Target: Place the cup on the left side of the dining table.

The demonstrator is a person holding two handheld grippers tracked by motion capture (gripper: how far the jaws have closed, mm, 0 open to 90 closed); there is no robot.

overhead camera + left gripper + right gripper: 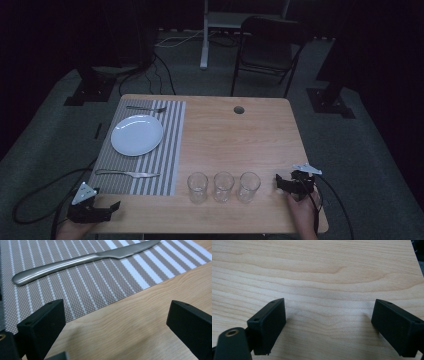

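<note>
A striped placemat lies on the left part of the wooden table. On it are a white plate, a fork beyond the plate and a knife in front of it. Three clear glasses stand in a row near the front edge. My left gripper rests at the front left corner, open and holding nothing; in its own view the knife lies just ahead on the placemat. My right gripper sits open to the right of the glasses, over bare wood.
A round cable hole sits near the table's far edge. A dark folding chair and a white stand leg are on the floor behind the table. Cables trail off both front corners.
</note>
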